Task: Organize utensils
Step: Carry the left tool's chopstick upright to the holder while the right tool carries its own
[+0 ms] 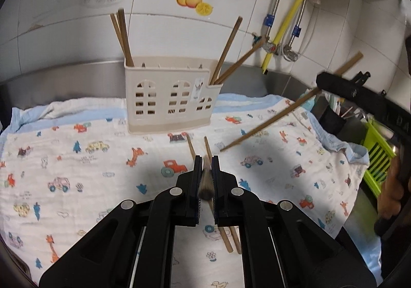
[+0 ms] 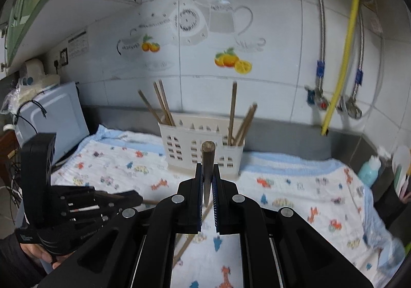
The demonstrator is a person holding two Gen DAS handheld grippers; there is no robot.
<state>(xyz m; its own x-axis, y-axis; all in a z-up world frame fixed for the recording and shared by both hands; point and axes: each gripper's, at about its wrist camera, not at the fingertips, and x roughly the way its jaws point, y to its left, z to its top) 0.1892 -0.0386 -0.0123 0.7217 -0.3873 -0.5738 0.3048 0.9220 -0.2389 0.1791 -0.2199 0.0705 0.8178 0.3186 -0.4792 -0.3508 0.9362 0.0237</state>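
A beige utensil holder stands on the patterned cloth by the back wall, with chopsticks upright in its left and right compartments; it also shows in the right wrist view. My left gripper is shut on a brown chopstick pointing back at the camera, low over the cloth. Two loose chopsticks lie on the cloth under it. My right gripper is shut on another chopstick, held above the cloth in front of the holder. That chopstick shows slanting at the right of the left wrist view.
A blue-edged cloth covers the steel counter. A green rack and a black cup of utensils sit at the right. A yellow hose and metal pipes hang on the tiled wall. A white appliance stands at the left.
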